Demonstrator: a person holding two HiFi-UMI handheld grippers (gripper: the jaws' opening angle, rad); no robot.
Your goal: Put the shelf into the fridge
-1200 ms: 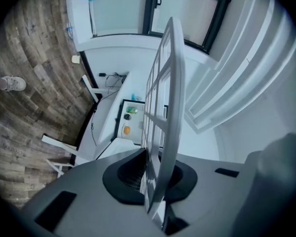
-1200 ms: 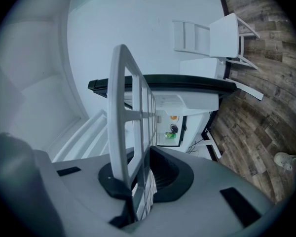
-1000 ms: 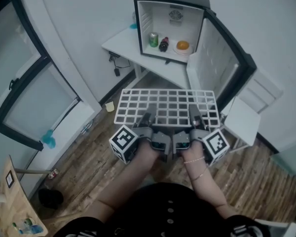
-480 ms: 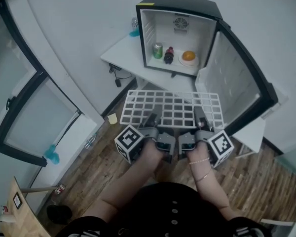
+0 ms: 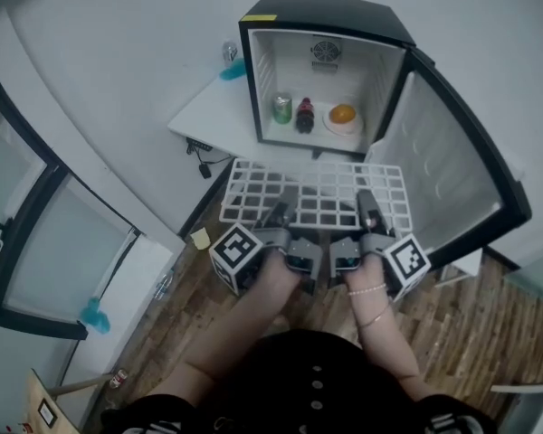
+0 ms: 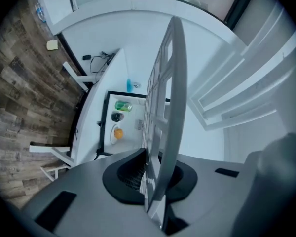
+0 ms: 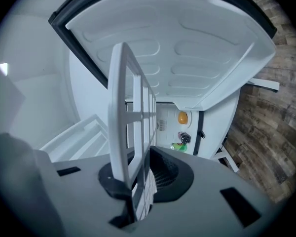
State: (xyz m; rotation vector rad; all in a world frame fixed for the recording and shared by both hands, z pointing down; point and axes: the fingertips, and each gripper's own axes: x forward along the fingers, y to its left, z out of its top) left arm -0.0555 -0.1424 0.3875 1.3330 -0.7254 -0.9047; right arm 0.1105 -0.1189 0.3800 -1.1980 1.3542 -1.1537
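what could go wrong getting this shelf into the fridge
The shelf is held only by its near edge, by the left gripper and right gripper, so its far edge may dip and knock the can, bottle or orange inside the fridge. Its right corner sits near the open door and may catch it.

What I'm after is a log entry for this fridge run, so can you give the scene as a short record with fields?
shelf: white wire grid, held roughly flat in front of the fridge, not yet inside
left gripper: shut on the shelf's near edge
right gripper: shut on the same edge
fridge: on a white table, door swung open
inside: green can, dark bottle, orange on a plate
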